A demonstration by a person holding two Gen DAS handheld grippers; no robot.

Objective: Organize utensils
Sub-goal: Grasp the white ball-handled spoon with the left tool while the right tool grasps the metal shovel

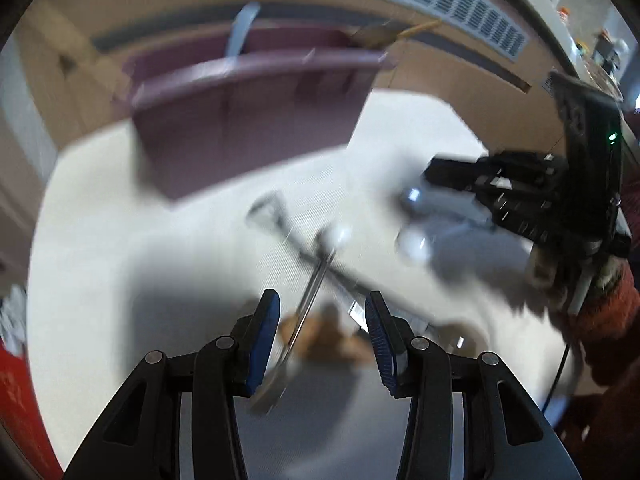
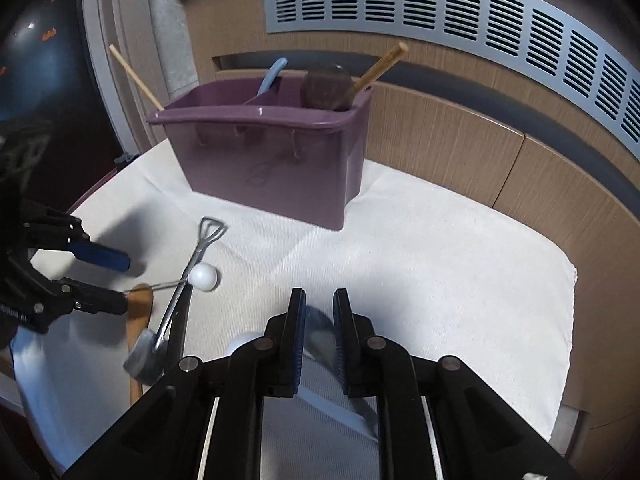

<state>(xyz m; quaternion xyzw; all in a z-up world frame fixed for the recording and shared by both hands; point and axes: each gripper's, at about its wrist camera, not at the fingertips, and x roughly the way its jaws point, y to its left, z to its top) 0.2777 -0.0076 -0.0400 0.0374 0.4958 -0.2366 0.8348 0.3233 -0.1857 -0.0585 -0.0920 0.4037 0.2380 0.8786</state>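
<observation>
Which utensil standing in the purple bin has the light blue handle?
The one in the purple bin's middle section, the blue-handled utensil. The wooden stick at its left corner and the brown ladle at right both have wooden handles.

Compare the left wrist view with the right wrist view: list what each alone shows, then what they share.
Left wrist only: a red-sleeved arm behind the right gripper, and a red object at the frame's left edge.
Right wrist only: a thin wooden stick at the purple bin's left corner; a dark utensil between the right gripper's fingers.
Both: bin, white cloth, metal tongs, white ball, wall vent.
</observation>
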